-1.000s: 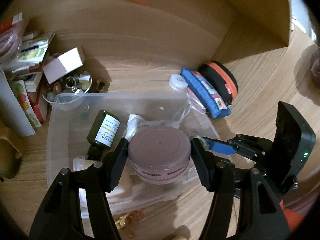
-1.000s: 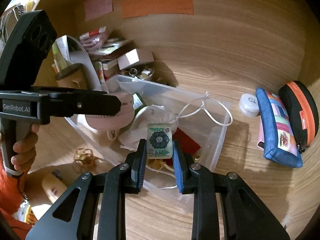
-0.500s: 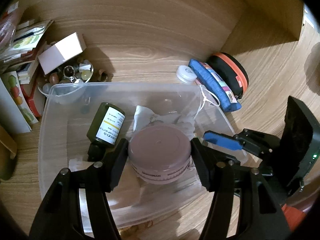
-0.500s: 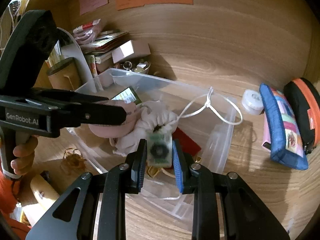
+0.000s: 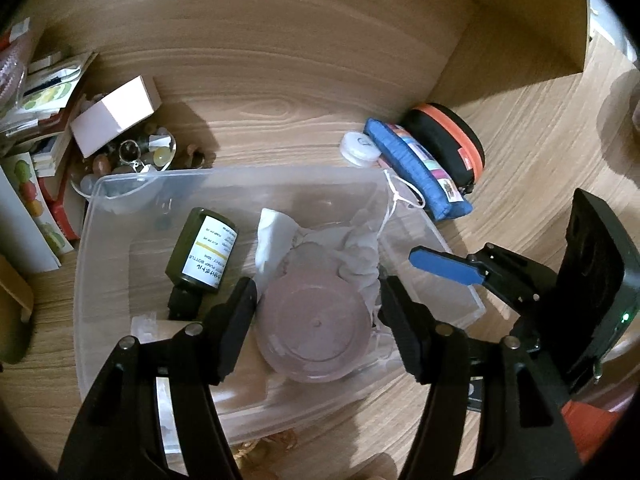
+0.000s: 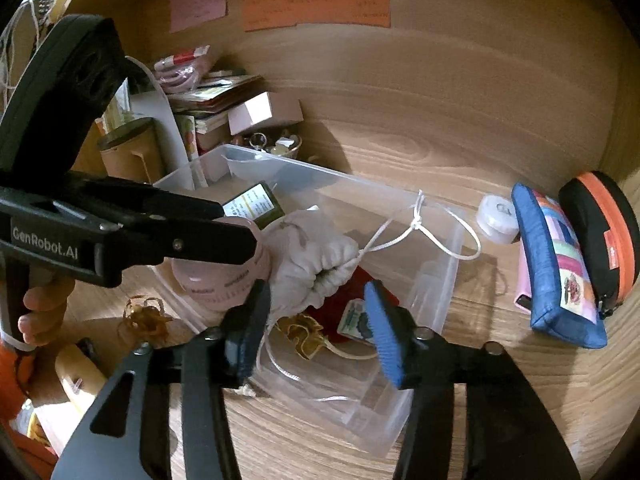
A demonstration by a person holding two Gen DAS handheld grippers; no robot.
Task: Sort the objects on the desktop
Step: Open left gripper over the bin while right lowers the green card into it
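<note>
The clear plastic bin [image 5: 120,208] sits on the wooden surface [image 5: 280,92] and serves as the landmark here. Inside it, near its front wall, lies a round pink jar [image 5: 316,332]. The left gripper [image 5: 316,308] hangs over the bin with its jaws spread to either side of the jar; a gap shows on both sides, so the jar rests in the bin unpinched. Just behind the jar is a white drawstring pouch [image 5: 356,252], its cord looping over the bin's right rim. To the left of the jar in the bin lies a dark green bottle [image 5: 202,250] with a white label, on its side.

The right gripper [image 6: 316,320] hovers over the bin's near right corner with its jaws spread and nothing between them. Below it, on the bin floor beside the pouch, lie a small floral card [image 6: 354,318], something red under it, and a crinkled gold wrapper [image 6: 300,330].

Outside the bin, to its right, stand a white round case [image 5: 360,148], a blue patchwork pouch [image 5: 416,168] and a black-and-orange zip case [image 5: 448,144], each touching the next. Behind the bin's left corner are a small pink box [image 5: 116,114] and a dish of trinkets [image 5: 132,156]. Another gold wrapper [image 6: 144,316] lies on the surface just in front of the bin.
</note>
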